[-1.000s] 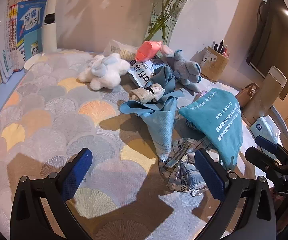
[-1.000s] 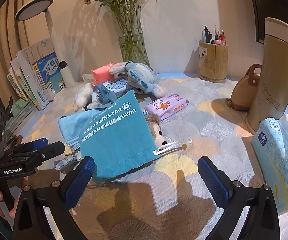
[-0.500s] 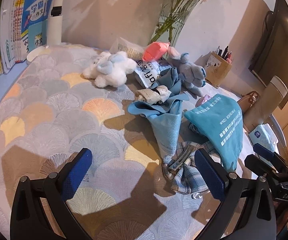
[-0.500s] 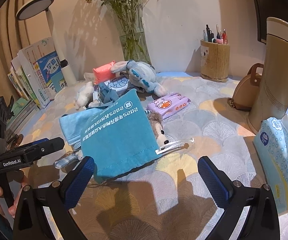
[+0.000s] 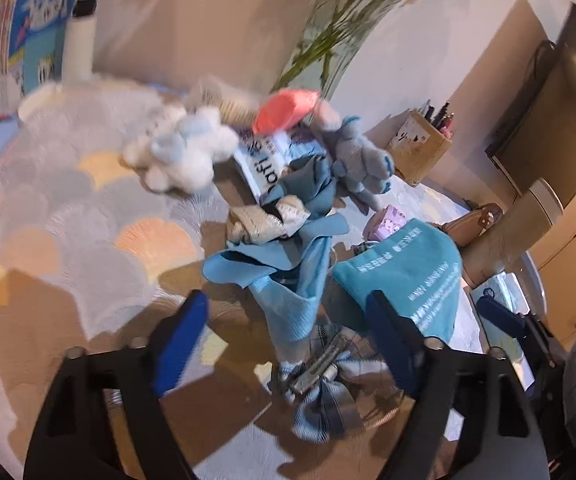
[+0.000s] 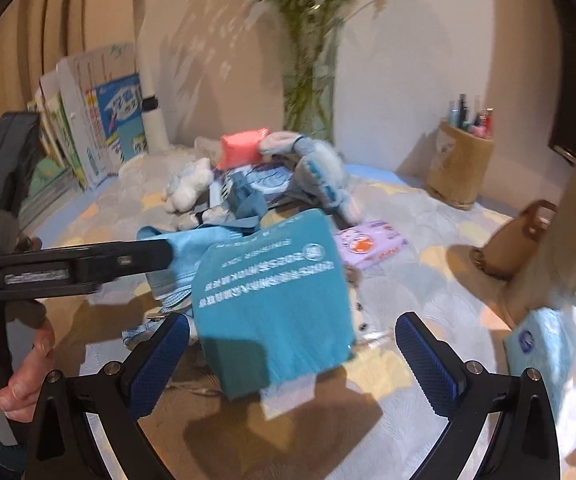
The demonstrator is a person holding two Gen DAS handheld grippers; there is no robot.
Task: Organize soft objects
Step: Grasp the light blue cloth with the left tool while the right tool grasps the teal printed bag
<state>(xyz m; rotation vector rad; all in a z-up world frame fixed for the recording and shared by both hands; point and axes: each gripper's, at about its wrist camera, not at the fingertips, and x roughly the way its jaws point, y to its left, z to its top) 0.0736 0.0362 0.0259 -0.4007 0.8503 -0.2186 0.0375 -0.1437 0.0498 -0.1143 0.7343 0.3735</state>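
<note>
Left tongs (image 5: 284,316) released with jaws just been narrowing, nothing pressed between them, a light blue woven cloth (image 5: 288,296) and a plaid fabric bundle (image 5: 319,400) at lower centre of the left wrist frame. Right tongs (image 6: 291,354) released, spread wide either side of a teal printed cloth bag (image 6: 276,300) at frame centre on the scallop-patterned counter (image 6: 407,280). White plush toy (image 5: 184,152) sits upper centre-left, grey-blue plush toy (image 5: 363,156) upper centre-right, apart.

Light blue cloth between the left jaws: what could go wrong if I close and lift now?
The left gripper, jaws just closing, straddles the light blue cloth, pads not pressing. Risks: the cloth overlaps the plaid fabric and may drag it; the beige rolled fabric on its far folds could tumble.
</note>
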